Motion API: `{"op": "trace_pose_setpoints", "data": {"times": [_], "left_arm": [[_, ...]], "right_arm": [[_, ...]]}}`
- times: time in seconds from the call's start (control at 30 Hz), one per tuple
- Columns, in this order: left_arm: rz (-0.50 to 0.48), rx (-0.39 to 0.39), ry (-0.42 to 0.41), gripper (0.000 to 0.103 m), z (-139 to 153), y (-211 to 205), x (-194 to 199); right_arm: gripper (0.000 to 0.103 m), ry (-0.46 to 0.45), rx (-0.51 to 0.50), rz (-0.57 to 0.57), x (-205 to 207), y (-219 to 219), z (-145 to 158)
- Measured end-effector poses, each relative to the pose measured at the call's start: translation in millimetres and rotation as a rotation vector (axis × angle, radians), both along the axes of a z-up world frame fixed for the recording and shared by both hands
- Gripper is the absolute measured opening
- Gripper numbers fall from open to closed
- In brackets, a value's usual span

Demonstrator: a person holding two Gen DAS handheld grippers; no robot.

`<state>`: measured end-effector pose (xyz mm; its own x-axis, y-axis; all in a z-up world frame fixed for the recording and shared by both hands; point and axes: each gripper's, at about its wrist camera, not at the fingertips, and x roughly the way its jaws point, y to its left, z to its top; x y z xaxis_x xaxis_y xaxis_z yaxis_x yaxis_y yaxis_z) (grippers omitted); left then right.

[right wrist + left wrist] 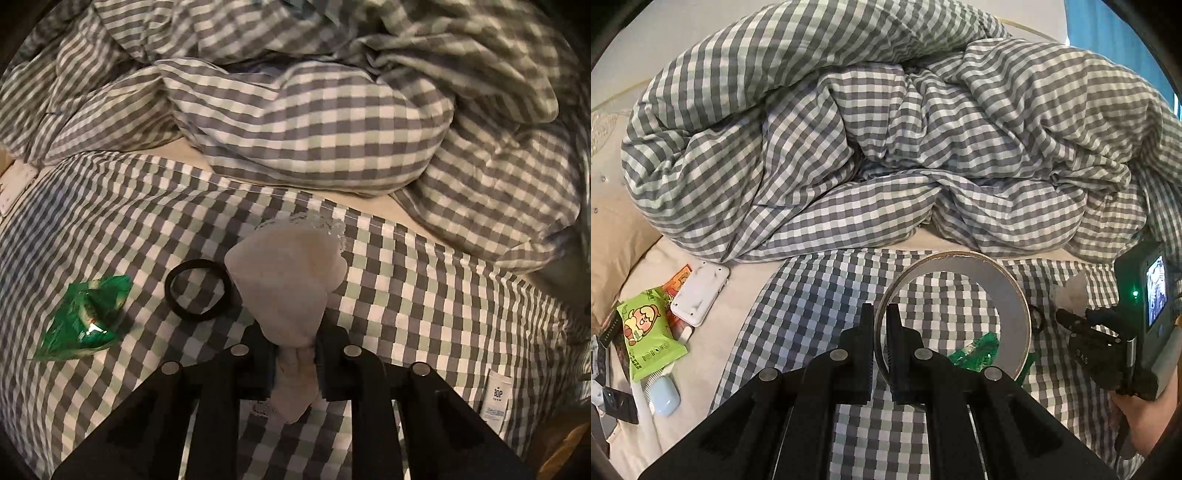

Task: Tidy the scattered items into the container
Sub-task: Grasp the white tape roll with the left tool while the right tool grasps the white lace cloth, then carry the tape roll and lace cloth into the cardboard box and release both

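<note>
1. Left gripper (881, 314): jaws pressed together on the wall of a tape roll (964, 273), one finger inside the ring, one outside. The roll hangs tilted beyond the fingertips, clear of the checked pillowcase (820, 295). Risk: the hold is on a thin edge only, so the ring may pivot or slide out on a quick swing.

2. Right gripper (295, 350): jaws clamped on a pale crumpled tissue (284, 273), most of which fans out ahead of the tips. Risk: soft material compresses and tears, and the free part may drag over the cloth and pull loose.

3. Just left of the right fingertips: black hair tie (197, 290), touching or slightly under the tissue's edge; which, cannot be told. Risk: it may be snagged and flicked aside as the tissue lifts.

4. Further left of the right gripper: green wrapper (88, 314), flat on the pillowcase, ungrasped. Risk: light enough to shift if brushed.

5. Far left of the left gripper: green snack packet (650, 336), white flat case (698, 295) and pale blue case (665, 398), clustered on the cream sheet (738, 325).

6. Behind both grippers: heaped checked duvet (849, 129). Risk: dropped items could vanish in its folds.

7. Container: not in either view; route to it cannot be judged.
</note>
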<state>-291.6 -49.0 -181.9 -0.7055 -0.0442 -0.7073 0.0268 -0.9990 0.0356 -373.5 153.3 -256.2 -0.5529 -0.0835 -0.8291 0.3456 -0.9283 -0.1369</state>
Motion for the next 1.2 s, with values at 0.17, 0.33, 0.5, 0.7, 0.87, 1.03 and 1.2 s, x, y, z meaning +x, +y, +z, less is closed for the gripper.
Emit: {"op": "trace_pose_setpoints", "data": {"times": [0.17,0.33,0.5,0.7,0.87,1.03,1.2], "left_arm": [[-0.011,-0.003,0.007,0.006,4.7,8.6,5.6],[-0.012,0.002,0.028,0.006,19.1,17.7,17.4],[-0.016,0.007,0.068,0.006,42.9,26.9,39.3],[-0.042,0.026,0.114,0.006,72.8,42.6,77.4],[-0.067,0.07,0.144,0.006,98.9,58.5,117.0],[-0.094,0.135,0.151,0.006,114.8,71.0,153.2],[-0.124,0.111,0.176,0.006,124.9,88.2,184.0]], "right_arm": [[0.012,0.041,-0.025,0.002,14.5,10.1,19.0],[0.012,0.119,-0.045,0.009,44.9,29.1,53.9],[0.012,0.193,-0.119,-0.008,89.9,51.4,101.8],[0.012,0.282,-0.173,0.017,152.7,77.9,160.0],[0.012,0.343,-0.201,0.034,206.3,102.9,202.8],[0.013,0.39,-0.222,0.014,253.0,137.8,234.3],[0.013,0.416,-0.194,-0.038,280.8,173.8,246.0]]}}
